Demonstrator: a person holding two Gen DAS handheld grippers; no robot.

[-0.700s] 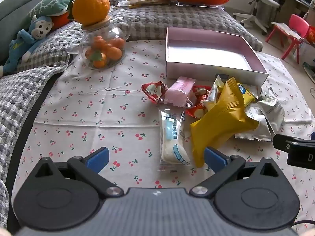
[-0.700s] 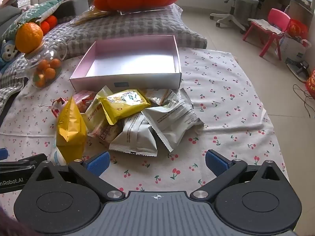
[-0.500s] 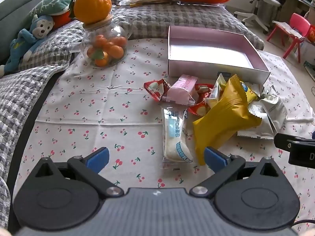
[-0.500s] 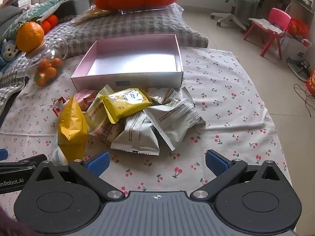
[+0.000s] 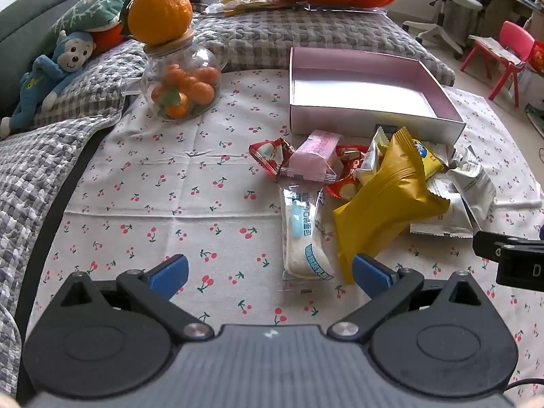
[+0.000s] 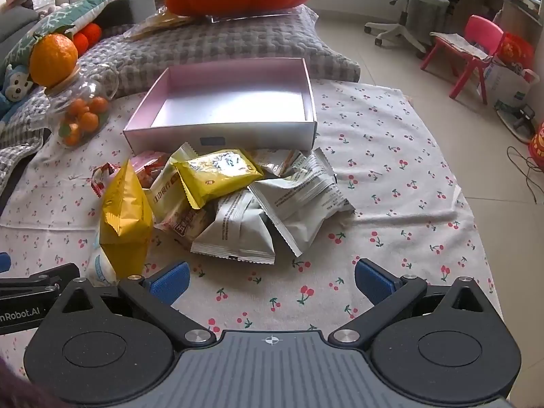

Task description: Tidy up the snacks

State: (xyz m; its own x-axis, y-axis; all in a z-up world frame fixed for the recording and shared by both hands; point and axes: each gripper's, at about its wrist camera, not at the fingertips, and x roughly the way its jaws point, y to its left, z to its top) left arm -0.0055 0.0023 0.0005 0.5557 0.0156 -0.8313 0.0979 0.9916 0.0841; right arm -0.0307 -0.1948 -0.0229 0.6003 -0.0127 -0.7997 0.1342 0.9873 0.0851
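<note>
A: What are the claws doing?
B: The left claw (image 5: 268,270) and right claw (image 6: 270,275) are both gaping wide, gripping nothing, hovering above the cherry-print cloth (image 5: 170,204).
A: And the snacks?
B: The crinkly foil snack packets (image 6: 217,197) are lying heaped just before the empty pink cardboard box (image 6: 217,136).

The red wrappers (image 5: 343,173) lie mostly hidden under the pink packet (image 5: 311,156) — their print too small to read. The other gripper (image 5: 510,258) is cut off at the right edge.
</note>
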